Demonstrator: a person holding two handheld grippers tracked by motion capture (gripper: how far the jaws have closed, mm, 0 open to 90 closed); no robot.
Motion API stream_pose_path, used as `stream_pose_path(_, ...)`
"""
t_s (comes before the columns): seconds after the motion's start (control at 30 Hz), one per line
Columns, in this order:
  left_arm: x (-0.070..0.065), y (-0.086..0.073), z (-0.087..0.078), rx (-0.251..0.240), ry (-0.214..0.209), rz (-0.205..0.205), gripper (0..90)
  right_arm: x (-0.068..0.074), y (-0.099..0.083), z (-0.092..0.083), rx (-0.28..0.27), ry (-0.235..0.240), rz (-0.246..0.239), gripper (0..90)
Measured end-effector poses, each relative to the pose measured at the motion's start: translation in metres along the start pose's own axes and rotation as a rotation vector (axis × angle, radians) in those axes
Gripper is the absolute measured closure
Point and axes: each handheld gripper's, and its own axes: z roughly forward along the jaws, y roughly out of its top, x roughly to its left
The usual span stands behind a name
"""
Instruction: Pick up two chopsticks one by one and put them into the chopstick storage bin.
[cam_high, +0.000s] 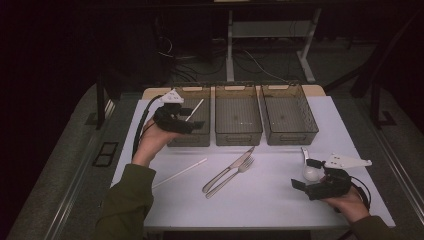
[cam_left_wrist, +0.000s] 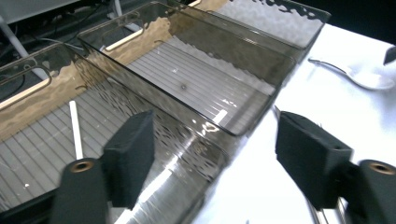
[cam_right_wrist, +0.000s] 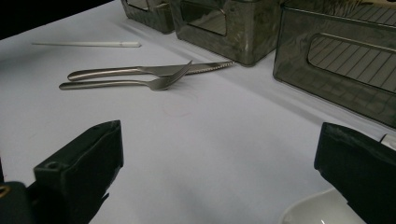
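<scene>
L gripper (cam_high: 192, 120): your left hand holds it over the front of the left bin (cam_high: 197, 137); jaws spread, nothing between the pads. In the left gripper view they straddle that bin's front right corner.
White stick in bin (cam_high: 195, 110): lies slanted in the left bin, just past the L gripper; in the left gripper view it rests on the ribbed floor, apart from both pads.
White stick on table (cam_high: 180, 172): loose on the white table (cam_high: 275, 200), in front of the left bin, near your left sleeve.
Knife (cam_high: 228, 170) + fork (cam_high: 231, 177): side by side at table centre, in front of the middle bin (cam_high: 238, 136); fork tines cross the knife blade.
Middle bin, right bin (cam_high: 290, 134): dark see-thru plastic, in a row w/ the left one.
White spoon (cam_high: 310, 170): on the table at right, bowl touching or just under the R gripper's far jaw, can't tell which.
R gripper (cam_high: 309, 172): in your right hand, low over the table; jaws wide apart, gripping nothing.
</scene>
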Motion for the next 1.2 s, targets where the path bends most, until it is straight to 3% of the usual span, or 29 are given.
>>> stream_pose_path(0.27,-0.019,-0.022,-0.011,-0.015,-0.03,0.025,15.4,-0.001,0.001,0.001,0.011,-0.001,0.01,1.2)
stream_pose_path(0.63,-0.034,-0.061,-0.018,-0.012,-0.039,0.019,12.8,0.001,0.0,0.0,0.006,-0.015,0.0,1.2)
stream_pose_path(0.87,-0.04,-0.082,-0.029,-0.031,-0.038,0.02,17.5,0.001,0.0,0.0,0.01,-0.015,0.001,1.2)
stream_pose_path(1.2,-0.038,-0.115,-0.034,-0.003,-0.04,-0.017,38.0,0.003,-0.001,0.0,0.018,-0.022,-0.004,1.2)
